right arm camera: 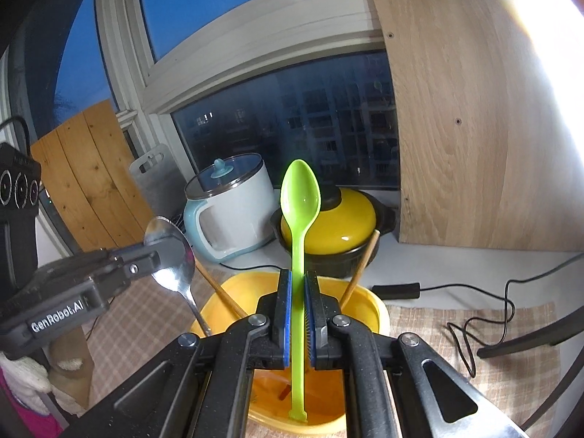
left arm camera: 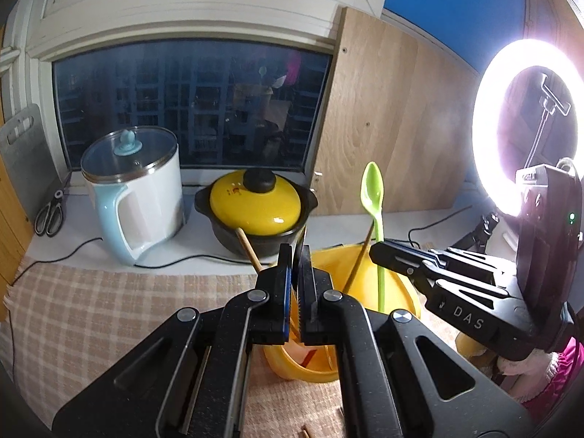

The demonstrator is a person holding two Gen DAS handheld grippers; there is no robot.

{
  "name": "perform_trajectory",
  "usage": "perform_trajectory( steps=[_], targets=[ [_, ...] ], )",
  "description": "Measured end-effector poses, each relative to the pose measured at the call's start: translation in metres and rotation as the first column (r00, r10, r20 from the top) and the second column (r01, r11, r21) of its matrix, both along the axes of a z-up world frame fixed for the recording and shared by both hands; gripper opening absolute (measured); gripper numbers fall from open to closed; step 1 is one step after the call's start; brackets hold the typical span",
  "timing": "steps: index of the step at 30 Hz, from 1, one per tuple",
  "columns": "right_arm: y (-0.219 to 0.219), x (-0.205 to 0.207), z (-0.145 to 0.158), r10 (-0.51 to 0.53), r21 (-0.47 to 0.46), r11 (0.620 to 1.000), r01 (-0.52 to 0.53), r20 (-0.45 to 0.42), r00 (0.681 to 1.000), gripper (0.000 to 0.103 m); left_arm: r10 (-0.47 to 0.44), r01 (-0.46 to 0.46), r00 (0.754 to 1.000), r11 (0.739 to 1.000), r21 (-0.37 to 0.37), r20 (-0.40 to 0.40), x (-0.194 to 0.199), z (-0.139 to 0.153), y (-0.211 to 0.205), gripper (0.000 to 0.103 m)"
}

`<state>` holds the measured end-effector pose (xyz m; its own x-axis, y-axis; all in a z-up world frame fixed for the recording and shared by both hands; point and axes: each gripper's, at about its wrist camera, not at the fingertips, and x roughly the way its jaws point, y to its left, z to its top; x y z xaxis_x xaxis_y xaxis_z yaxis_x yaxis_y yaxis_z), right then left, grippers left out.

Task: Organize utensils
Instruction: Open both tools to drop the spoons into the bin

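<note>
My right gripper (right arm camera: 298,281) is shut on a green plastic spoon (right arm camera: 300,197), held upright with its handle end down inside the yellow container (right arm camera: 376,310). From the left wrist view the right gripper (left arm camera: 379,250) grips the green spoon (left arm camera: 372,186) over the same container (left arm camera: 401,292). My left gripper (left arm camera: 295,255) is shut on a metal spoon, seen edge-on there; in the right wrist view the left gripper (right arm camera: 164,244) clamps the metal spoon (right arm camera: 175,259) by its bowl, handle down into the container. Wooden chopsticks (right arm camera: 361,266) lean in the container.
A white and blue electric kettle (left arm camera: 138,197) and a black pot with a yellow lid (left arm camera: 255,211) stand by the window. Scissors (left arm camera: 51,211) lie at far left. A ring light (left arm camera: 525,127) glares at right. Cables (right arm camera: 474,314) cross the checked cloth (left arm camera: 91,310).
</note>
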<state>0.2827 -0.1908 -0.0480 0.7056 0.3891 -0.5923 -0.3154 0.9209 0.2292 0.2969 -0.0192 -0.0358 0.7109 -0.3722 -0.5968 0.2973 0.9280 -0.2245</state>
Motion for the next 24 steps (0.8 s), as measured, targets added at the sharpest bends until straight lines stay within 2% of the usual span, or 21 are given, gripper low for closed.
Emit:
perform_trajectory(
  steps=[17, 18, 19, 20, 21, 24],
  targets=[
    [-0.005, -0.018, -0.012, 0.009, -0.007, 1.000, -0.010, -0.055, 0.998, 0.005, -0.017, 0.017, 0.998, 1.000, 0.002, -0.060, -0.013, -0.015, -0.005, 0.001],
    [-0.005, -0.020, -0.012, 0.012, -0.007, 1.000, -0.012, -0.054, 0.998, 0.007, -0.018, 0.018, 0.998, 1.000, 0.003, -0.064, -0.014, -0.015, -0.005, 0.003],
    [-0.006, -0.022, -0.011, 0.010, -0.008, 1.000, -0.011, -0.053, 0.999, 0.015, -0.017, 0.017, 0.998, 1.000, 0.000, -0.068, -0.015, -0.015, -0.005, 0.009],
    [-0.007, -0.024, -0.011, 0.008, -0.007, 1.000, -0.008, -0.052, 0.999, 0.020, -0.014, 0.014, 0.998, 1.000, -0.006, -0.069, -0.016, -0.014, -0.004, 0.020],
    [-0.009, -0.028, -0.010, 0.006, -0.002, 1.000, -0.006, -0.047, 0.999, 0.027, -0.015, 0.014, 0.997, 1.000, -0.015, -0.069, -0.019, -0.012, -0.002, 0.024],
    [-0.012, -0.036, -0.008, 0.004, 0.007, 1.000, -0.004, -0.046, 0.999, 0.028, -0.002, 0.001, 0.998, 1.000, -0.025, -0.055, -0.025, -0.007, 0.005, 0.026]
  ],
)
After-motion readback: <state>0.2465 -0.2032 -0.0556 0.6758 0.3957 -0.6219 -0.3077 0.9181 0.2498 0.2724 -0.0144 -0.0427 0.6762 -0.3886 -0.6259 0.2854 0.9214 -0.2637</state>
